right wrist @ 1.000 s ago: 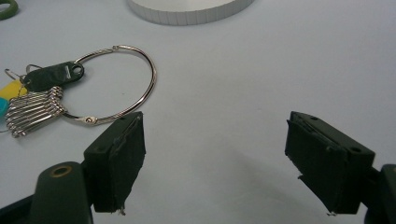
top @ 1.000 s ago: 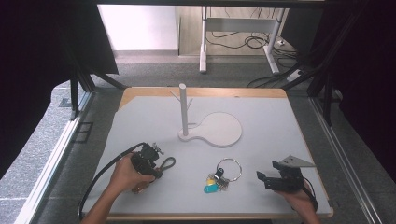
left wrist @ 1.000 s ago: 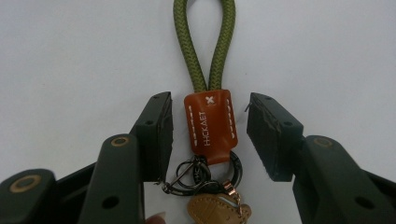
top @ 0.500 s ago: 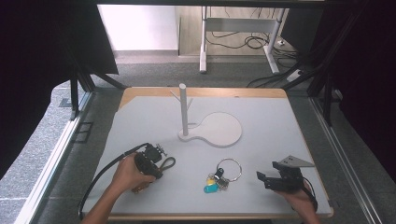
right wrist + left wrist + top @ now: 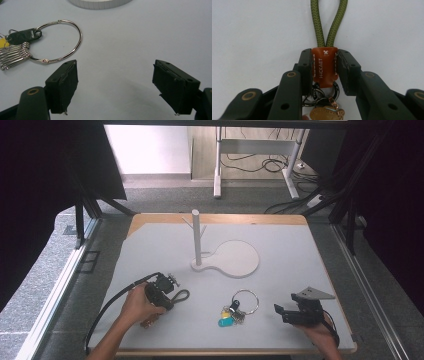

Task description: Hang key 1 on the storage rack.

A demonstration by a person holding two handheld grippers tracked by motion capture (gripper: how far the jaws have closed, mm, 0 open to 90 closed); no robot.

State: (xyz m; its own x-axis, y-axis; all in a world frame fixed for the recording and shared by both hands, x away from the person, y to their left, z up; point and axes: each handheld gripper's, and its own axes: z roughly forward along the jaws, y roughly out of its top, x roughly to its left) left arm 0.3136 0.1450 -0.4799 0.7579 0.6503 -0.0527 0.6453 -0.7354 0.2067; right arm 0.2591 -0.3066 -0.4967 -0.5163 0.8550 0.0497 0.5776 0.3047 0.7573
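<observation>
Olive cord keychain: light, limp; left gripper jaws, just closing, clamp its stiff leather tab, probably the best hold. Right gripper jaws gape empty.

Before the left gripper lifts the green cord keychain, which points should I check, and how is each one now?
1. Left gripper shut on the leather tab: ok; its jaws have just been closing.
2. Tab centred between the pads: ok.
3. Green cord loop lies free on the table: ok.
4. Right gripper open, holding nothing: ok.
5. Key ring apart from the keychain: ok.
6. White peg stand upright: ok.
</observation>
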